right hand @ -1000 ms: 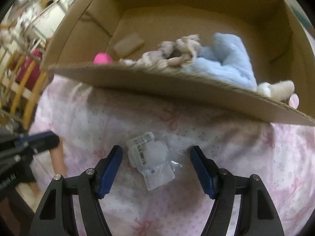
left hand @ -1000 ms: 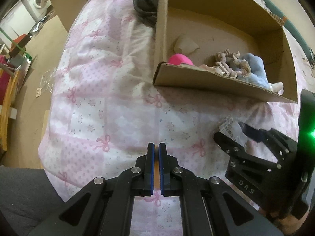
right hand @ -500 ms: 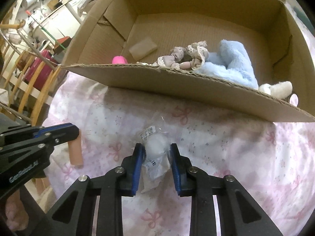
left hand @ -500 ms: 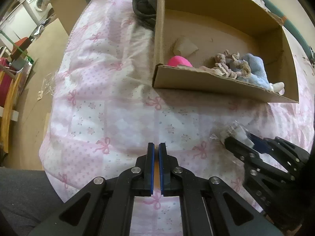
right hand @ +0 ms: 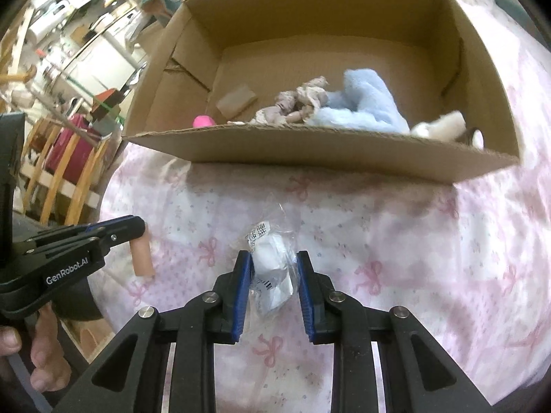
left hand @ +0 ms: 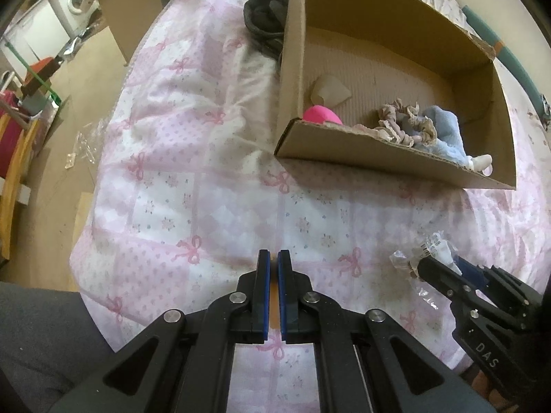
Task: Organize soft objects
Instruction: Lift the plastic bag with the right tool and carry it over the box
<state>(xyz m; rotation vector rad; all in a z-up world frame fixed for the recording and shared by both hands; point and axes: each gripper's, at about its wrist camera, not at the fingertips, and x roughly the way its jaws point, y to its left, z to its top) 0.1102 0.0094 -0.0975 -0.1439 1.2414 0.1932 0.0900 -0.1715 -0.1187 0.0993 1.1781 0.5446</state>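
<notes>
A small white soft item sealed in a clear plastic packet (right hand: 272,272) sits pinched between the blue pads of the right claw (right hand: 271,285), the packet's labelled end poking out past the fingertips. In the left wrist view the same packet (left hand: 432,249) shows at four o'clock, held just above the pink bow-print bedspread (left hand: 213,206). The left claw (left hand: 272,268) is closed narrow on a slim peach-coloured stick (right hand: 143,258), which hangs out below its tips at nine o'clock in the right wrist view; a hand (right hand: 38,354) grips that tool at seven o'clock.

Beyond the packet, at twelve o'clock, an open cardboard box (right hand: 310,155) rests on the bedspread. Inside lie a light blue plush (right hand: 361,103), a beige ruffled doll (right hand: 299,103) touching it, a pink ball (right hand: 203,121) near the front wall and a white plush piece (right hand: 444,125) at two o'clock. A dark bundle of cloth (left hand: 265,24) lies against the box's outer wall.
</notes>
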